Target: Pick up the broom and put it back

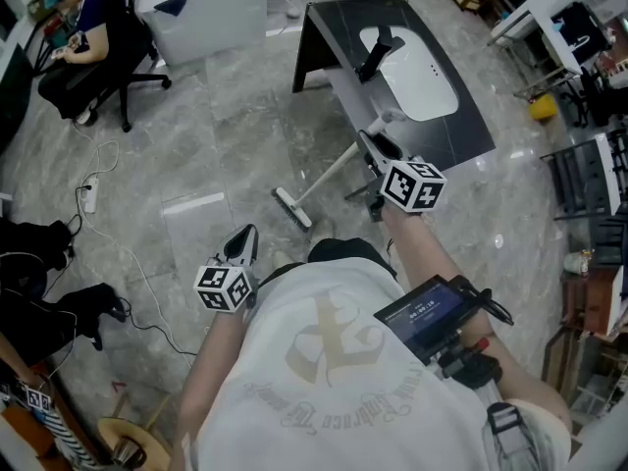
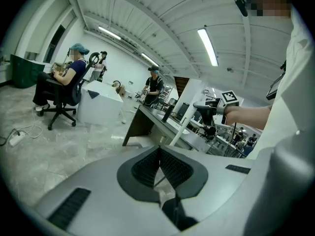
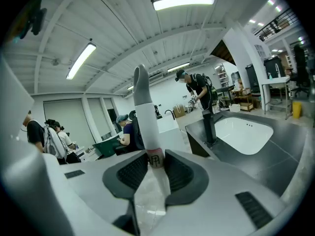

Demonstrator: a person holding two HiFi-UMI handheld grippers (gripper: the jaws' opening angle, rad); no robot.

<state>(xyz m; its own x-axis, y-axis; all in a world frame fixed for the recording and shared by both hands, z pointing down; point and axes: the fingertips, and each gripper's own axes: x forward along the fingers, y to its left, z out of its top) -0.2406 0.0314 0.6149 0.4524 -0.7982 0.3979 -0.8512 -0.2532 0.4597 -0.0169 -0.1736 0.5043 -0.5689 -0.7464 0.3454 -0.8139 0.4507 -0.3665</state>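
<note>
The broom has a long white handle with a grey tip and a flat white head that rests on the marble floor. The handle slants up from the head to my right gripper, beside the black counter. In the right gripper view the pads of that gripper press on the handle from both sides, just below a printed band. My left gripper hangs lower and to the left, away from the broom. Its jaws are shut with nothing between them. The slanted handle also shows in the left gripper view.
A black counter with a white sink and a dark faucet stands just beyond the broom. A person sits on an office chair at far left, by a white cabinet. A power strip and cables lie on the floor at left.
</note>
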